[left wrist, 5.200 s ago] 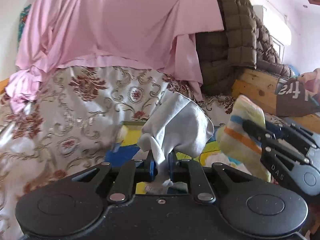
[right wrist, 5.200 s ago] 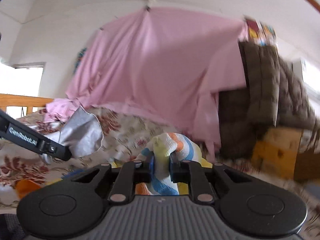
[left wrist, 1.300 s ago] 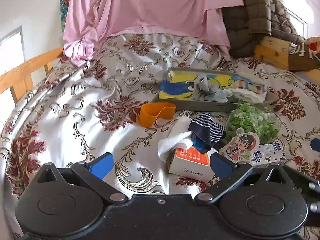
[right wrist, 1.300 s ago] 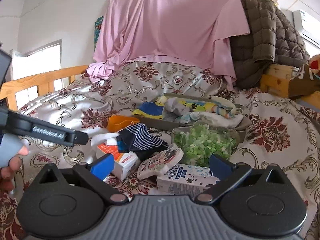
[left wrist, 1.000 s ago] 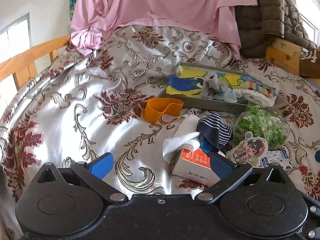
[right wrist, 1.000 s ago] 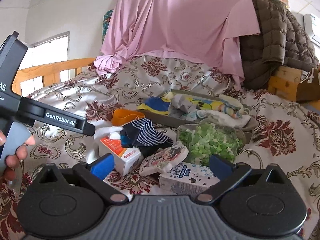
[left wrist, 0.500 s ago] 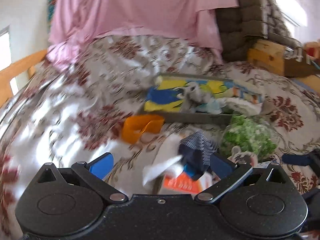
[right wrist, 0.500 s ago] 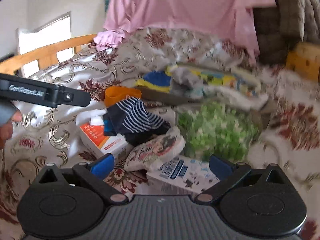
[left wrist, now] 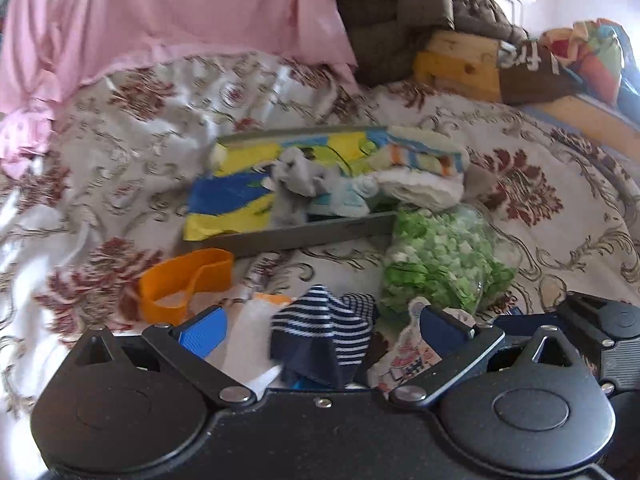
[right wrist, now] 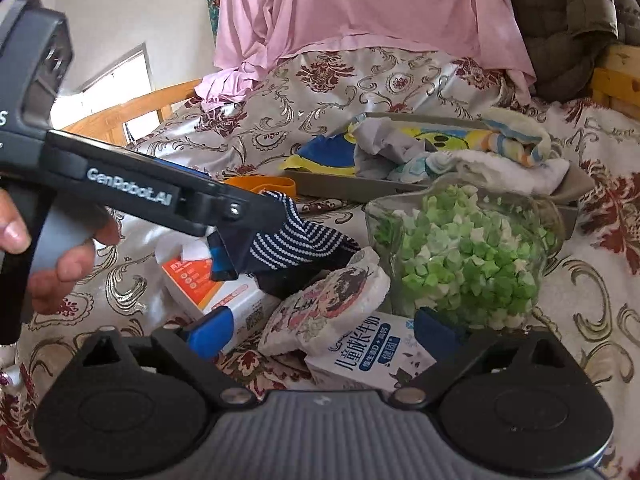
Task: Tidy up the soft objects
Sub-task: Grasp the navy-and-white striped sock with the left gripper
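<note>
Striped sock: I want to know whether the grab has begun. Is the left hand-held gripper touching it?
Cannot tell. In the right wrist view the left hand-held gripper overlaps the striped sock, jaws open, with no plain contact or gap.

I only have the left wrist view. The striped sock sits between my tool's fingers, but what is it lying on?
Observer: The striped sock is draped over an orange-and-white carton.
Operator: Anything crowding it on the near side?
Observer: A cartoon-printed white pad lies right beside it, propped on a blue-and-white milk carton.
Operator: How far in is my tool?
Observer: Seen from the side, the left tool has its tip overlapping the sock's dark cuff end. Whether they touch is unclear.
</note>
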### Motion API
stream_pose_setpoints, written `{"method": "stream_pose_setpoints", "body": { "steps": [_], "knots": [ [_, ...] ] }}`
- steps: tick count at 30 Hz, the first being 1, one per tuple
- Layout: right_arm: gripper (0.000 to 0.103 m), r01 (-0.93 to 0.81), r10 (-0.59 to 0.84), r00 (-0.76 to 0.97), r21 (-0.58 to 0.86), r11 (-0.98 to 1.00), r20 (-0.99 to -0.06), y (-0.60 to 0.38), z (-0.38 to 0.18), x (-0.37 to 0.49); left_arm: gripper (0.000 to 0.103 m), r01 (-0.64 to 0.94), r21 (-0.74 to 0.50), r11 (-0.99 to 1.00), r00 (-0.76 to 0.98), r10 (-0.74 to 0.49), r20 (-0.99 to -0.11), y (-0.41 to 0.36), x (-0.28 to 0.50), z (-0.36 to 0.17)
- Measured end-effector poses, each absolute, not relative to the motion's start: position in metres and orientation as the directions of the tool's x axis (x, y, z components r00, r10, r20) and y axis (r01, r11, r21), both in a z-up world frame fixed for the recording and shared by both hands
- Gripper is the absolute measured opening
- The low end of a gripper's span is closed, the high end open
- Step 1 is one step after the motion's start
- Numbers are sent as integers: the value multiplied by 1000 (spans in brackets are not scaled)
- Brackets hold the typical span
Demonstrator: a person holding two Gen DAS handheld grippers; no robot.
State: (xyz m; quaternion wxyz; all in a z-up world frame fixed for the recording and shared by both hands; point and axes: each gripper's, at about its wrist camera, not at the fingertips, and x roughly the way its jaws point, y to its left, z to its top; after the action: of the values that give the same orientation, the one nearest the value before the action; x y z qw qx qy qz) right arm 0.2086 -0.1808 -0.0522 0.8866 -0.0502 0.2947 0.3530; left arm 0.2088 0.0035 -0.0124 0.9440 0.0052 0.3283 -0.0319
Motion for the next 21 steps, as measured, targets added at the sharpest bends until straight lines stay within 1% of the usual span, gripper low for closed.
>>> {"method": "stream_pose_setpoints", "body": {
  "steps": [1, 3, 7, 9, 10, 11, 12, 13, 15, 16, 17, 18, 19, 20, 21],
  "knots": [
    [96, -653, 595, 574, 125, 747, -562, -181, -54, 210, 100, 73, -13, 997, 775, -64, -629, 3, 213, -14],
    [92, -647, 596, 570, 137, 750, -566, -182, -56, 213, 90, 85, -10, 996, 769, -72, -635, 1, 220, -18],
    [89, -650, 610, 566, 156, 744, -555, -183, -56, 214, 81, 113, 0, 994, 749, -85, -657, -2, 228, -25],
    [84, -650, 614, 564, 162, 743, -553, -183, -57, 214, 69, 113, 7, 994, 743, -80, -665, -2, 230, -28],
    [82, -649, 614, 564, 163, 743, -552, -182, -57, 214, 66, 106, 11, 994, 743, -72, -665, -2, 229, -29],
    [80, -646, 611, 569, 161, 746, -550, -181, -58, 213, 58, 100, 13, 995, 746, -66, -663, -1, 229, -30],
    [77, -643, 608, 573, 159, 749, -549, -181, -58, 212, 50, 99, 14, 995, 749, -66, -659, -1, 228, -31],
    [74, -641, 605, 576, 156, 751, -550, -180, -58, 212, 47, 102, 18, 995, 752, -65, -656, -1, 226, -30],
    [63, -646, 605, 576, 148, 749, -550, -180, -57, 210, 37, 106, 56, 993, 764, -46, -643, -5, 222, -30],
    [60, -648, 604, 575, 144, 748, -551, -179, -57, 209, 36, 113, 80, 990, 773, -38, -633, -8, 220, -30],
    [55, -648, 602, 576, 140, 748, -553, -178, -57, 208, 32, 121, 93, 988, 777, -35, -628, -10, 218, -30],
    [51, -650, 601, 576, 136, 748, -554, -177, -57, 207, 25, 130, 101, 986, 780, -39, -625, -12, 216, -29],
    [49, -650, 600, 577, 133, 748, -554, -177, -57, 207, 23, 142, 99, 985, 779, -49, -624, -14, 214, -29],
    [45, -650, 599, 579, 131, 749, -553, -177, -57, 206, 19, 151, 90, 984, 777, -62, -627, -15, 212, -28],
    [43, -648, 599, 581, 132, 750, -551, -177, -56, 205, 19, 159, 79, 984, 774, -75, -628, -15, 210, -28]
  ]
}}
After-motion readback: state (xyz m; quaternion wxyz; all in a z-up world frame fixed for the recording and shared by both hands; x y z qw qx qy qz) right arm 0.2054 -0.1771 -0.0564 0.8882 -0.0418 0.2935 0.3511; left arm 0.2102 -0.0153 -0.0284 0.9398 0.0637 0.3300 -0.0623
